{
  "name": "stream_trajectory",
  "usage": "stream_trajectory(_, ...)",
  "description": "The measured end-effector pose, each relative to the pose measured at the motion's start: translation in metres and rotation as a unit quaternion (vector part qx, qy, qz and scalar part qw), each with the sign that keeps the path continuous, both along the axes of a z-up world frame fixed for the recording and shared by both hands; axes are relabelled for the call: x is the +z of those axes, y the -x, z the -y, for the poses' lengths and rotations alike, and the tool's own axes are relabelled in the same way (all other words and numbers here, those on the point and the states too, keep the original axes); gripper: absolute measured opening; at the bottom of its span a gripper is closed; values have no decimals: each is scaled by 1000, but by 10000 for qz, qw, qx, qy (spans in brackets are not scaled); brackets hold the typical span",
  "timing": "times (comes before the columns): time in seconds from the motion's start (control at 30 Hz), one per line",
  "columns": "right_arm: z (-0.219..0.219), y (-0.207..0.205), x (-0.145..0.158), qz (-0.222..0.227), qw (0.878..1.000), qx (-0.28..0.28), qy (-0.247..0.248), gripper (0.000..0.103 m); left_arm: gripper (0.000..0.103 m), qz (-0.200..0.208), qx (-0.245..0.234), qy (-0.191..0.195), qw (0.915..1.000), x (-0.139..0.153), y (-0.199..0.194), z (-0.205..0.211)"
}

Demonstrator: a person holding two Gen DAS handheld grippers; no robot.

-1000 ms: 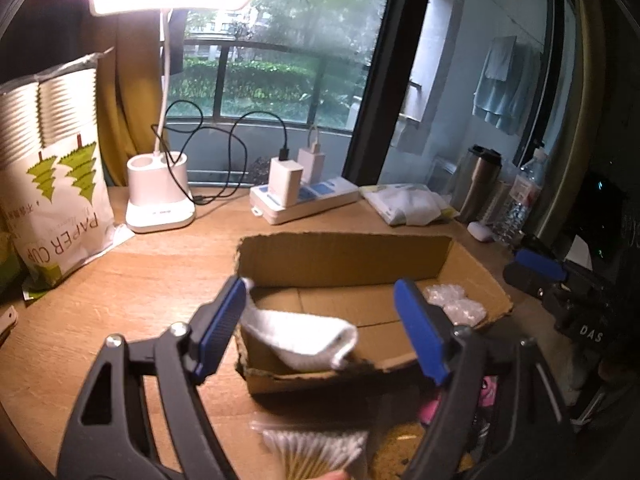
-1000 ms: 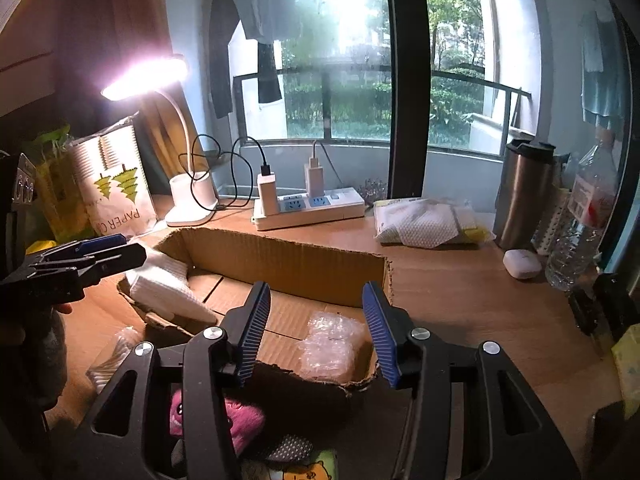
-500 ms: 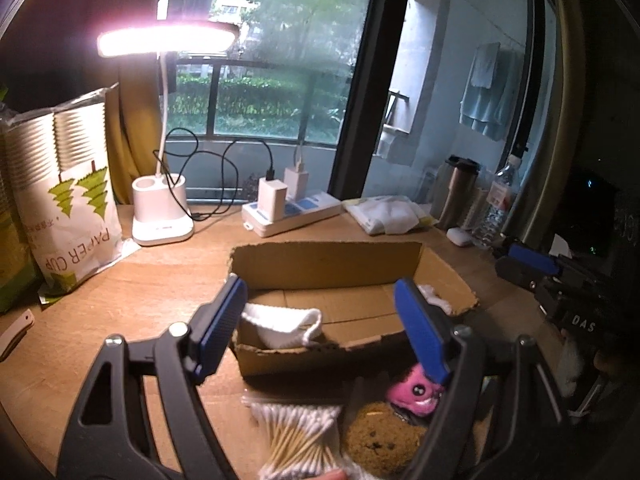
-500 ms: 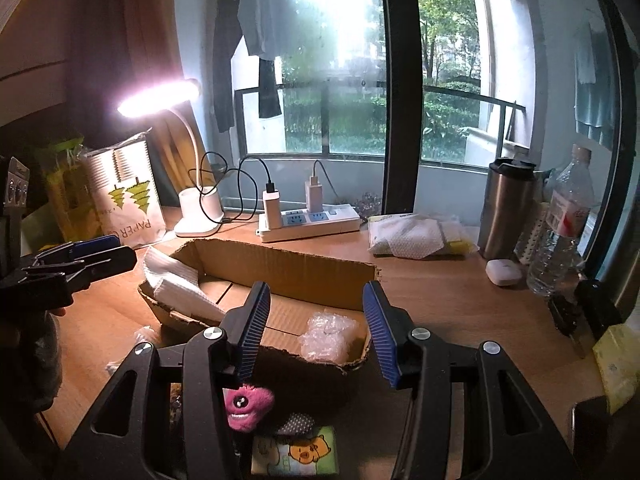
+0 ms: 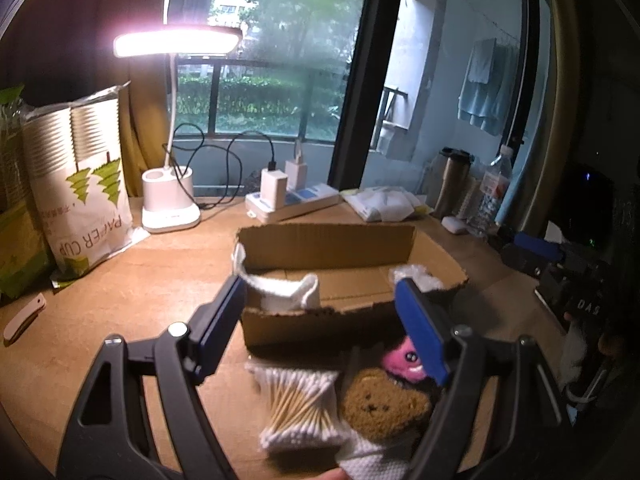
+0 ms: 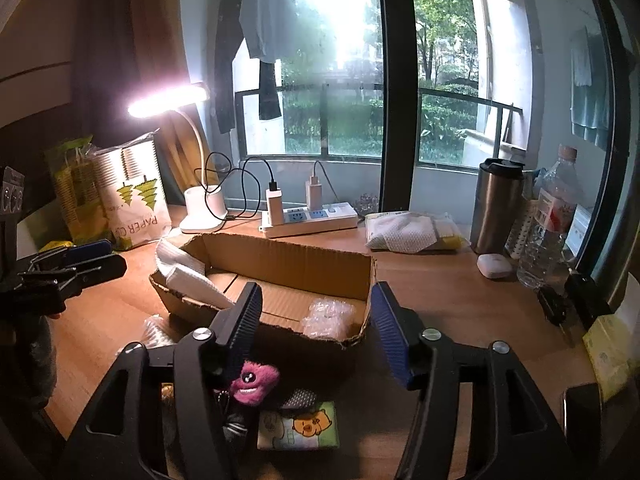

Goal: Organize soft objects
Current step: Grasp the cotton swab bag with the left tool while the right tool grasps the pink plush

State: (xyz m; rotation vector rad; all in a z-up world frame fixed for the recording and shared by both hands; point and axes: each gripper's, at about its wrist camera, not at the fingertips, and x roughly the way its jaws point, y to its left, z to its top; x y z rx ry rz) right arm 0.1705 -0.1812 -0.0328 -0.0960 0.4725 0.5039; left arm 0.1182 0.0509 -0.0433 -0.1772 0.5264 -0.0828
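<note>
Left wrist view, left to right: left gripper (image 5: 320, 316), spread and empty; cotton swab packet (image 5: 298, 408) low centre; brown bear toy (image 5: 380, 402) and pink toy (image 5: 402, 360) below the right finger, on the worktop (image 5: 152, 280) before the cardboard box (image 5: 328, 276). Right gripper (image 6: 316, 328), just widened, empty; pink toy (image 6: 254, 382) beside its left finger, nearer this gripper.

Left gripper (image 5: 320, 320): jaws spread wide, nothing between the pads, tilted slightly downward.
Right gripper (image 6: 316, 328): jaws apart and just been opening, nothing between them, tilted slightly downward.
</note>
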Motion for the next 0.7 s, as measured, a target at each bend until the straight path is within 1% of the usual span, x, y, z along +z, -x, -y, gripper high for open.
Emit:
stream_trajectory(0.53, 6, 2, -33, -456, 9989, -90, 20, 60, 79, -738, 122, 172, 9971, -54, 7, -7)
stream_trajectory(0.7, 7, 2, -43, -598, 9981, -124, 20, 60, 79, -913, 97, 181, 9956, -64, 7, -8)
